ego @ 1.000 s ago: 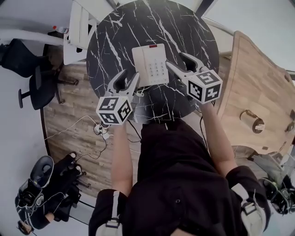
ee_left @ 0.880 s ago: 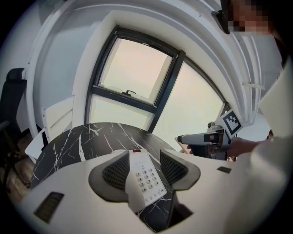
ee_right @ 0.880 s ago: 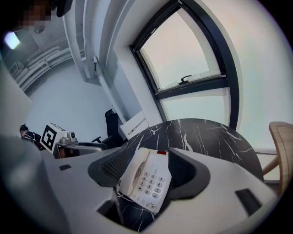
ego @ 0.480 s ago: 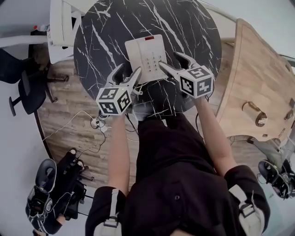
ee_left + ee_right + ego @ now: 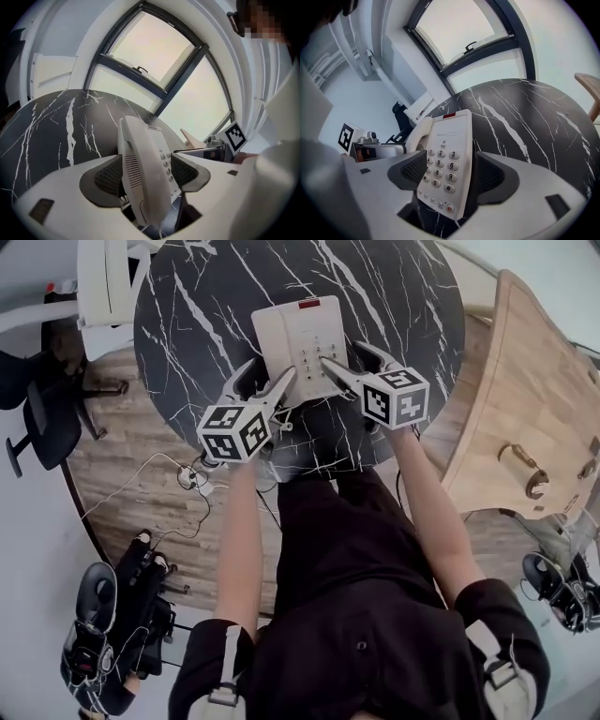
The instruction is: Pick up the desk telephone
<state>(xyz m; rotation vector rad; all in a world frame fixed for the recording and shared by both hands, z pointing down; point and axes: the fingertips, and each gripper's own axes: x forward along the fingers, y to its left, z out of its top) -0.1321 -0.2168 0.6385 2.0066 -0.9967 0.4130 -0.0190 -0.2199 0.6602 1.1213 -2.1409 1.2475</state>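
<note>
A cream desk telephone (image 5: 300, 338) lies flat on the round black marble table (image 5: 197, 315), its handset on its left side. My left gripper (image 5: 265, 379) is at the phone's near left corner. In the left gripper view the handset (image 5: 140, 173) stands between the dark pads (image 5: 108, 176), and the jaws are opening. My right gripper (image 5: 349, 357) is at the near right corner. In the right gripper view the keypad edge of the telephone (image 5: 447, 159) sits between the widening jaws of that gripper (image 5: 451, 176). I see neither gripper clamped on the phone.
A white chair (image 5: 103, 287) stands at the table's far left and a wooden table (image 5: 525, 399) at the right. A black office chair (image 5: 37, 399), cables (image 5: 187, 479) and a pile of dark gear (image 5: 112, 615) are on the floor to the left.
Both grippers came down and forward onto the phone's near corners, and their jaws spread wider. The phone has stayed where it was on the table.
</note>
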